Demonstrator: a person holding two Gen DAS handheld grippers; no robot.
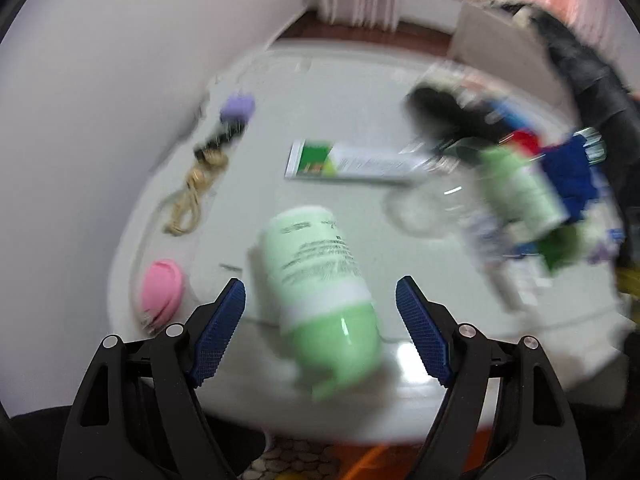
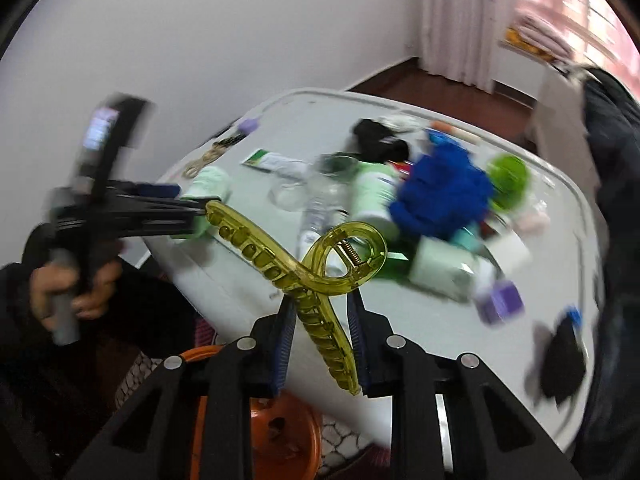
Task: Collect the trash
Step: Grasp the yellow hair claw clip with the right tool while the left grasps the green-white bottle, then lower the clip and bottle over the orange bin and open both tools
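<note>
Yellow-green clear plastic: a hair claw clip (image 2: 304,276) sits between the blue pads (image 2: 285,344) of the right gripper (image 2: 320,344).
Right grip: jaws drawn narrow, pads pressing the toothed end of the clip from both sides.
Clip long axis: it runs from the toothed tip low between the pads up and away to the left, its far toothed arm ending near the pale green bottle (image 2: 208,188); its looped handle with the spring curls to the right.
Clip place: lifted off the white table (image 2: 240,280), over the near edge, the bottle beyond it to the left.
Left grip: the left gripper (image 1: 320,328) has its blue pads (image 1: 218,332) wide apart; the bottle (image 1: 320,284) lies between them, and neither pad touches it.
Bottle long axis: lying on its side on the table, green cap end towards the gripper, pale labelled base pointing away.
Left of the bottle: a pink round thing (image 1: 162,292) near the table edge.
Beyond the bottle: a green and white flat packet (image 1: 344,160), and further left a coil of tan cord (image 1: 192,196).
Right of the bottle: a blurred heap with blue cloth (image 1: 568,176) and a clear jar (image 1: 416,208).
Under the table edge: an orange bin (image 2: 280,432).
Holder: a bare hand (image 2: 68,292) grips the left tool's handle.
</note>
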